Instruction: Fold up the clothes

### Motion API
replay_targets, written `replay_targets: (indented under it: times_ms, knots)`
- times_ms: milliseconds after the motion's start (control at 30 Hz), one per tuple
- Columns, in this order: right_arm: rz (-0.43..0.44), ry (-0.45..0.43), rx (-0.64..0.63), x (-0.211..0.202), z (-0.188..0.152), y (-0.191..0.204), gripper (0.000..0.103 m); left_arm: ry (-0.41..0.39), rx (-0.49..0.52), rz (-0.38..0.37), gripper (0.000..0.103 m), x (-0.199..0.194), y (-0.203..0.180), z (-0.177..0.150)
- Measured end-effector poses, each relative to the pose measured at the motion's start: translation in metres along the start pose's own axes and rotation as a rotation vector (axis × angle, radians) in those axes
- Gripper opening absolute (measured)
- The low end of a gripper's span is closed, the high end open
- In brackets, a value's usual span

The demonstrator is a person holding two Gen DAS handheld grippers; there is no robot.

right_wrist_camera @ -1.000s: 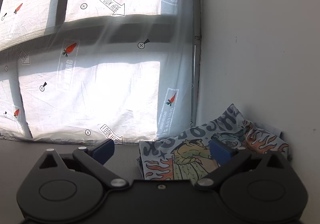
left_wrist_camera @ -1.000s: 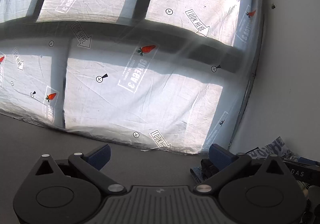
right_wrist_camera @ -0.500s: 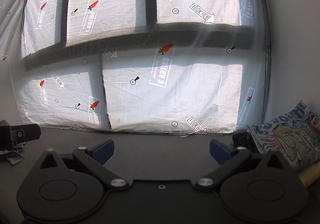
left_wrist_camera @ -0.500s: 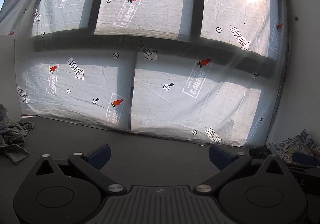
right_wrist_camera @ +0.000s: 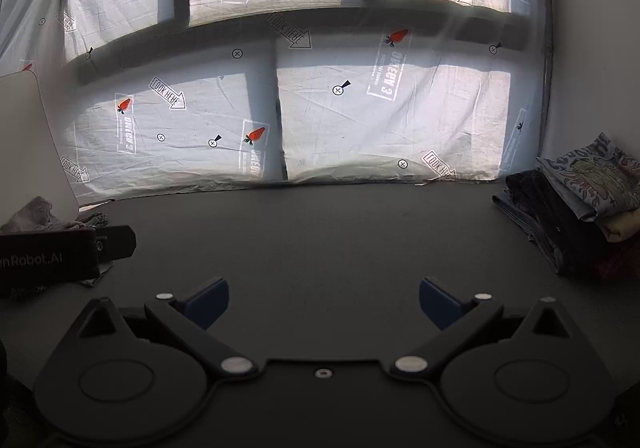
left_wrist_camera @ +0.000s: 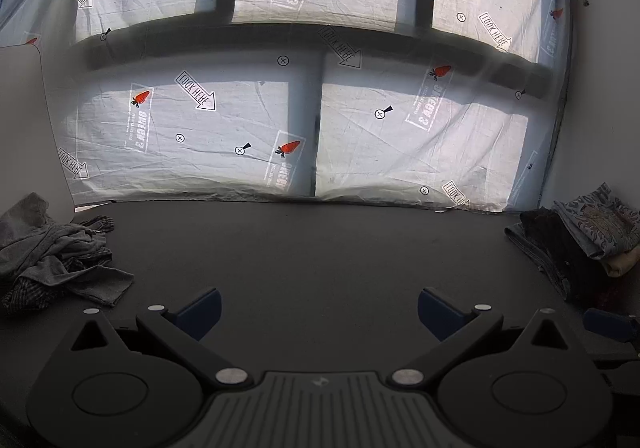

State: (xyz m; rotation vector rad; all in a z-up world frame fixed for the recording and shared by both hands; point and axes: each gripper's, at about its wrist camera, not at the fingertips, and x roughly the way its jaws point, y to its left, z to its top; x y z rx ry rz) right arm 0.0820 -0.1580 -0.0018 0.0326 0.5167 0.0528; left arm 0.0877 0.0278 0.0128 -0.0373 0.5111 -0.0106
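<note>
A heap of crumpled grey clothes (left_wrist_camera: 52, 256) lies at the left edge of the dark table (left_wrist_camera: 320, 248). A stack of folded clothes (left_wrist_camera: 580, 244), topped by a printed shirt (left_wrist_camera: 600, 220), sits at the right against the wall. My left gripper (left_wrist_camera: 318, 310) hovers open over the table's middle, holding nothing. My right gripper (right_wrist_camera: 324, 302) is also open and holds nothing. In the right wrist view the folded stack (right_wrist_camera: 572, 216) is at the right, and the left gripper's black body (right_wrist_camera: 60, 256) hides most of the grey heap (right_wrist_camera: 36, 214).
A translucent printed sheet (left_wrist_camera: 304, 88) covers the window behind the table. White wall (left_wrist_camera: 600, 88) stands at the right, and a white panel (left_wrist_camera: 24, 120) at the left. The right gripper's blue fingertip (left_wrist_camera: 608, 324) shows at the left wrist view's right edge.
Both grippers have swung left, away from the folded stack, and now face the table's middle. The grey heap has come into view at the left. Both stayed open.
</note>
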Motion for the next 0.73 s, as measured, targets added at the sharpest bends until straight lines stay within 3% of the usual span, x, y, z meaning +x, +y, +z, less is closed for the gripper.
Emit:
replay_targets:
  times_ms: [300, 733]
  knots:
    - [-0.037, 0.091, -0.002, -0.045, -0.035, 0.044, 0.103, 0.090, 0.014, -0.017, 0.103, -0.034, 0.039, -0.032]
    - [-0.048, 0.074, -0.011, -0.069, -0.052, 0.055, 0.103, 0.096, -0.001, -0.034, 0.103, -0.058, 0.055, -0.052]
